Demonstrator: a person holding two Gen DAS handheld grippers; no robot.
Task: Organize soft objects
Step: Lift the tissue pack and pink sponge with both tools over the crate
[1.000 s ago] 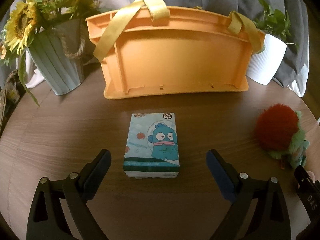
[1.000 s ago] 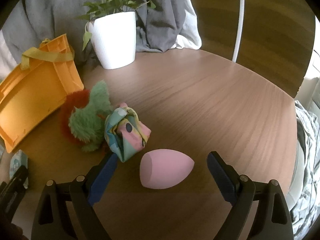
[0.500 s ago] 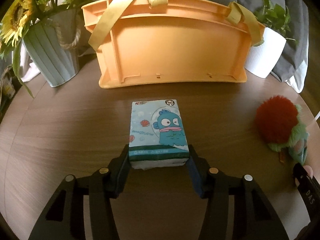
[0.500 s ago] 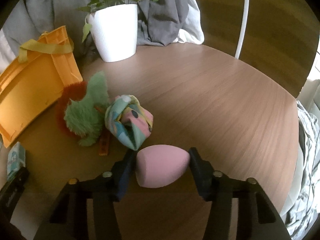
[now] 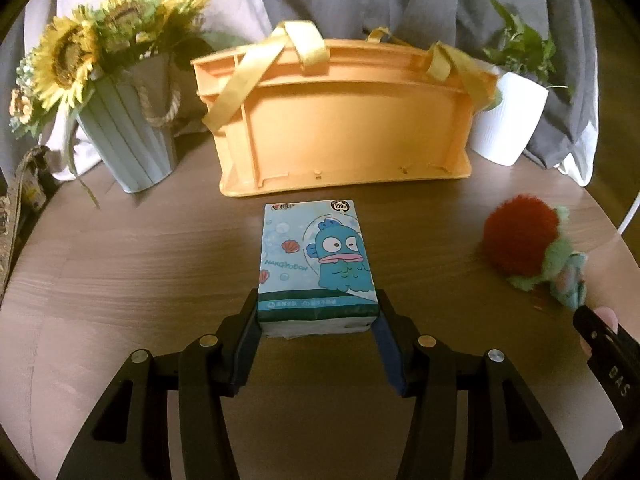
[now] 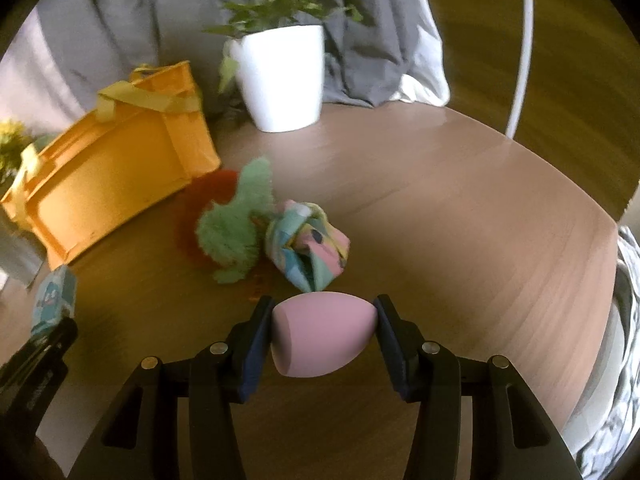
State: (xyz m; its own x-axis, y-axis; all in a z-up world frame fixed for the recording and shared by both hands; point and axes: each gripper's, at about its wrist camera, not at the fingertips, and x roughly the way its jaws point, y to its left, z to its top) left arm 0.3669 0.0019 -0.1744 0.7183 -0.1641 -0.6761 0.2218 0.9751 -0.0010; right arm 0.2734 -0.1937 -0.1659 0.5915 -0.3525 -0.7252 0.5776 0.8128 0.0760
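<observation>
My left gripper (image 5: 318, 322) is shut on the near end of a blue cartoon-fish tissue pack (image 5: 316, 256), held in front of the orange basket (image 5: 352, 128). My right gripper (image 6: 324, 330) is shut on a pink egg-shaped sponge (image 6: 322, 336), lifted above the round wooden table (image 6: 460, 208). A red and green plush toy (image 6: 236, 220) and a knotted pastel cloth (image 6: 306, 244) lie just beyond the sponge. The plush also shows in the left wrist view (image 5: 524, 240). The tissue pack shows at the left in the right wrist view (image 6: 54, 298).
The orange basket with yellow handles (image 6: 108, 168) stands at the back of the table. A sunflower vase (image 5: 124, 136) is to its left and a white plant pot (image 5: 508, 120) to its right. Grey cloth (image 6: 360, 24) hangs behind. The table edge curves close on the right.
Both grippers closed from wide open onto their objects, the left on the tissue pack, the right on the pink sponge. Both now hold them raised off the table.
</observation>
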